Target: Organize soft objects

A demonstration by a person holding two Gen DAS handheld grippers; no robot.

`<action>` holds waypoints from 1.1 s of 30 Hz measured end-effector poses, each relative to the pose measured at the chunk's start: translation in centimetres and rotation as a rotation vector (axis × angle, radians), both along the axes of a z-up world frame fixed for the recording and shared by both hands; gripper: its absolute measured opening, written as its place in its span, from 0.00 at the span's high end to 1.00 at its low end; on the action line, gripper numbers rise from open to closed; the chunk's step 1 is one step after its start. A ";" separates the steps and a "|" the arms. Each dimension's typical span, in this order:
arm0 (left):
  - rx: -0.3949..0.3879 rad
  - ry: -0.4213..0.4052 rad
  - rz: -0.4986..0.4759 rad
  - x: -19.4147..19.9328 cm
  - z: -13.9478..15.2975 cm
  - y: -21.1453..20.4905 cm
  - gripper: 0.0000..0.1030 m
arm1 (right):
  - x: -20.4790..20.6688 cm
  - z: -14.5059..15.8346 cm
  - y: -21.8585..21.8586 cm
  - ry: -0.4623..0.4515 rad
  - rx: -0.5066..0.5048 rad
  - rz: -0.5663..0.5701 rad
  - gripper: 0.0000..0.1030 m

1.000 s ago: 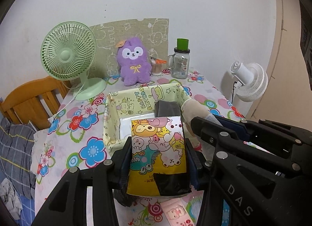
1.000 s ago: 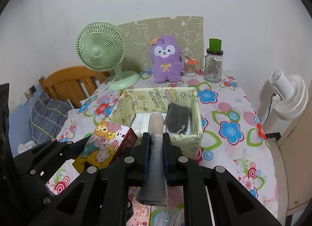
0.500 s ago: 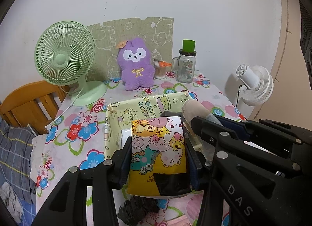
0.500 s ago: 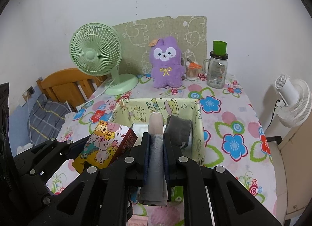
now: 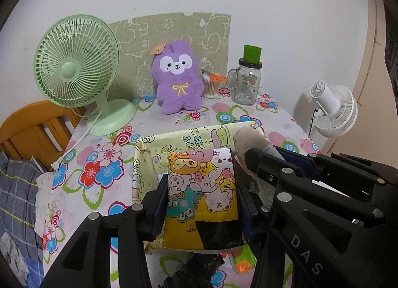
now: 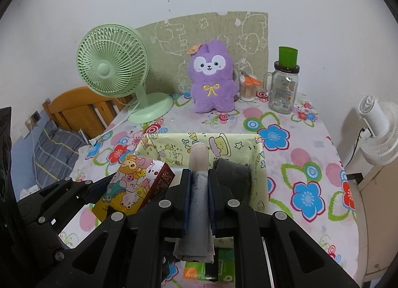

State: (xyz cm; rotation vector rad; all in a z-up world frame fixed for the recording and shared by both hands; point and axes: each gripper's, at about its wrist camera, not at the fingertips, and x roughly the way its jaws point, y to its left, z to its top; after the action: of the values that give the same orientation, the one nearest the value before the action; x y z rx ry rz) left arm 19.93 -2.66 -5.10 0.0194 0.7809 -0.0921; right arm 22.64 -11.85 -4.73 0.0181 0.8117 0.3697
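My left gripper [image 5: 202, 188] is shut on a yellow cartoon tissue pack [image 5: 202, 193] and holds it over the near left part of the pale yellow fabric storage box [image 5: 194, 137]. My right gripper [image 6: 199, 183] is shut on a rolled grey plastic bag pack [image 6: 198, 188] with a beige tip, held over the middle of the box [image 6: 258, 161]. The tissue pack also shows in the right wrist view [image 6: 135, 183]. A folded dark grey cloth [image 6: 231, 176] lies inside the box on the right.
A green desk fan [image 6: 112, 71], a purple plush toy [image 6: 212, 76], a cotton swab cup [image 6: 247, 89] and a glass jar with a green lid [image 6: 284, 84] stand at the back. A white fan [image 6: 378, 129] sits off the table's right edge. Small packets [image 6: 211, 270] lie near the front.
Both grippers moved forward with their loads; the box now lies directly under them and looks closer. Both grips stayed shut.
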 end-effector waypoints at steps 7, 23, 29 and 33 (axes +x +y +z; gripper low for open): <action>-0.006 0.029 0.018 1.7 -1.1 0.6 0.49 | 1.6 -1.1 0.5 0.019 0.001 -0.002 0.85; -0.011 0.081 0.040 3.8 -3.0 1.6 0.22 | 3.4 -2.5 1.3 0.033 -0.016 0.005 0.85; -0.006 0.095 0.057 4.0 -3.4 2.2 0.19 | 4.0 -3.2 1.9 0.050 -0.003 0.030 0.85; -0.003 0.095 0.063 4.0 -3.5 2.4 0.19 | 4.3 -3.6 2.1 0.070 0.009 0.038 0.82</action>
State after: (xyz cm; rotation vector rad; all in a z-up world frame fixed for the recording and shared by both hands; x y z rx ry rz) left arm 23.95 -0.27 -8.60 -0.0122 0.8758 -0.0347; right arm 26.93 -9.76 -8.35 0.0241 0.8801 0.4103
